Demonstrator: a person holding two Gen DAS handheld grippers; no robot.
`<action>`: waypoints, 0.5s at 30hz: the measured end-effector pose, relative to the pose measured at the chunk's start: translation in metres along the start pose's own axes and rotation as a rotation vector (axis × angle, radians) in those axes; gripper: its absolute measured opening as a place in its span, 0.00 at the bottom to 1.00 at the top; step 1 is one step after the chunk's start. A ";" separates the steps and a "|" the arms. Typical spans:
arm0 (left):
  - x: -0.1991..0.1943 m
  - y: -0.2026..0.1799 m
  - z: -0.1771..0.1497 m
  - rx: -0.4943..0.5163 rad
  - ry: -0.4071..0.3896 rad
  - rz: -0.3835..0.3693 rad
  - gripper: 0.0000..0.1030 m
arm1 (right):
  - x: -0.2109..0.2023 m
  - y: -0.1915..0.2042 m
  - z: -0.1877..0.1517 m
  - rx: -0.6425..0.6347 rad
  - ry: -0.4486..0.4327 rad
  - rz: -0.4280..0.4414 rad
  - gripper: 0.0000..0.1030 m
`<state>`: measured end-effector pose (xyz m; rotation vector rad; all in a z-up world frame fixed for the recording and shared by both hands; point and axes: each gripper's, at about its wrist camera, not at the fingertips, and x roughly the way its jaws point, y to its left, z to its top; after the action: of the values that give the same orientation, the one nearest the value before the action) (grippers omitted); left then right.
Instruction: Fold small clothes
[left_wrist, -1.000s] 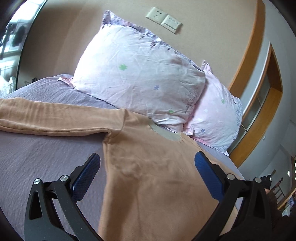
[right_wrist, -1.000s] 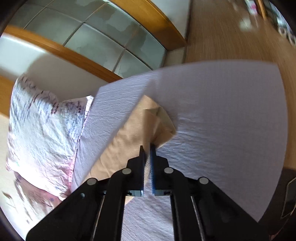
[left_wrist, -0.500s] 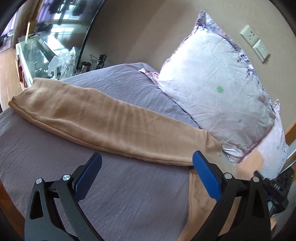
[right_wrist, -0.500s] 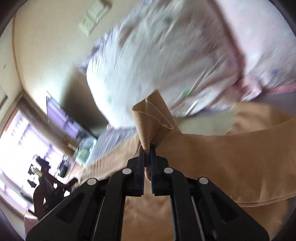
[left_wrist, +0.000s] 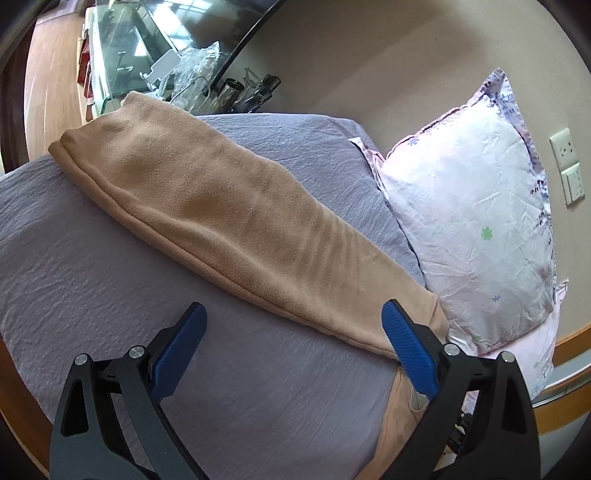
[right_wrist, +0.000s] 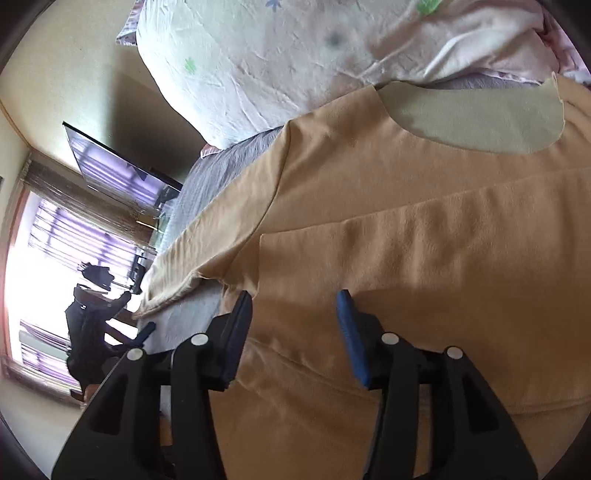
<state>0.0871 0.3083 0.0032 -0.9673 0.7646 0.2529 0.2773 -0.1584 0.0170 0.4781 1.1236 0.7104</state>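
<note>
Right jaws have let go; the sleeve fold now lies flat on the shirt.

Half a second ago my right gripper (right_wrist: 295, 328) pinched a raised tan fold; now its jaws are spread, hovering above the tan shirt (right_wrist: 424, 258), where the folded-over sleeve rests across the body below the neckline. My left gripper (left_wrist: 295, 354) has its jaws spread wide over the grey-purple bedsheet (left_wrist: 110, 295), the other sleeve (left_wrist: 229, 221) stretched out just beyond the tips, running far left to near right. The fabric is soft, fleecy, hemmed; a crinkled floral pillow (left_wrist: 472, 221) sits far right.
</note>
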 end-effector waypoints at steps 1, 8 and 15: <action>0.000 0.002 0.002 -0.022 0.002 0.004 0.90 | -0.005 0.001 -0.005 -0.002 -0.014 0.007 0.52; 0.002 0.020 0.027 -0.081 -0.017 0.121 0.31 | -0.073 -0.002 -0.024 -0.033 -0.094 0.084 0.65; -0.003 0.015 0.037 -0.067 -0.065 0.114 0.04 | -0.122 -0.013 -0.041 -0.074 -0.200 0.082 0.72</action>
<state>0.0951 0.3470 0.0079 -0.9755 0.7566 0.4097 0.2117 -0.2555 0.0718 0.5229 0.8918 0.7558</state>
